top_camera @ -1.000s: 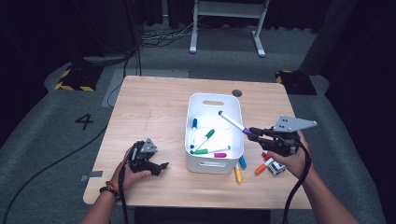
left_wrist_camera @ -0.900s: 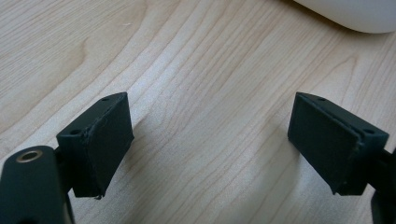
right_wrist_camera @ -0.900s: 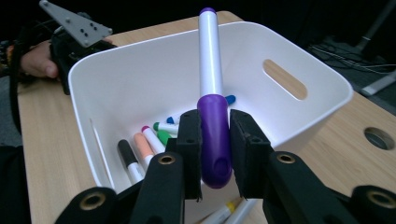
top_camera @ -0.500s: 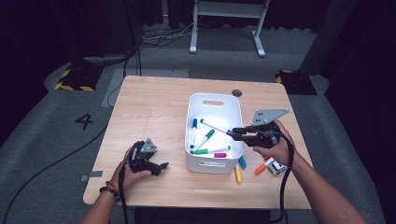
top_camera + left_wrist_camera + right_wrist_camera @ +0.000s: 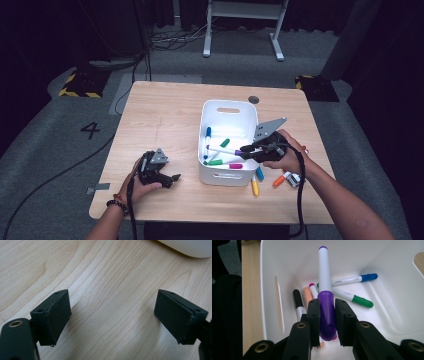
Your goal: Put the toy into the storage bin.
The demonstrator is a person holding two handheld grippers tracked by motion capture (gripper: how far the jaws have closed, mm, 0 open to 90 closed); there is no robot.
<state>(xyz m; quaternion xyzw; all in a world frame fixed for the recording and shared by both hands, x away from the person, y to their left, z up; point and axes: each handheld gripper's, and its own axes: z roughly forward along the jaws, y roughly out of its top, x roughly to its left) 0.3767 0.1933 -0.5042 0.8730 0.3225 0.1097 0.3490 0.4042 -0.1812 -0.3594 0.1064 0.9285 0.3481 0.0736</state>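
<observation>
A white bin (image 5: 228, 108) stands in the middle of the wooden table (image 5: 165, 112) and holds several markers. My right gripper (image 5: 243, 149) reaches over the bin's right wall, shut on a purple marker (image 5: 325, 302) (image 5: 221, 150) by its cap, with the white barrel pointing across the bin. Below it lie a blue-capped marker (image 5: 354, 279), a green-capped one (image 5: 353, 298), a black one (image 5: 298, 302) and a pink one (image 5: 312, 289). My left gripper (image 5: 173, 178) (image 5: 112, 315) rests low over bare wood at the front left, open, with nothing between its jaws.
Loose markers lie on the table right of the bin: a yellow one (image 5: 255, 187), a blue one (image 5: 260, 173) and an orange one (image 5: 280, 180). A small dark disc (image 5: 253, 99) sits near the far edge. The bin's corner (image 5: 190, 247) shows ahead of the left gripper.
My right gripper has swung left and down from above the bin's right side, carrying the purple marker in over the bin. The left gripper has stayed put.
</observation>
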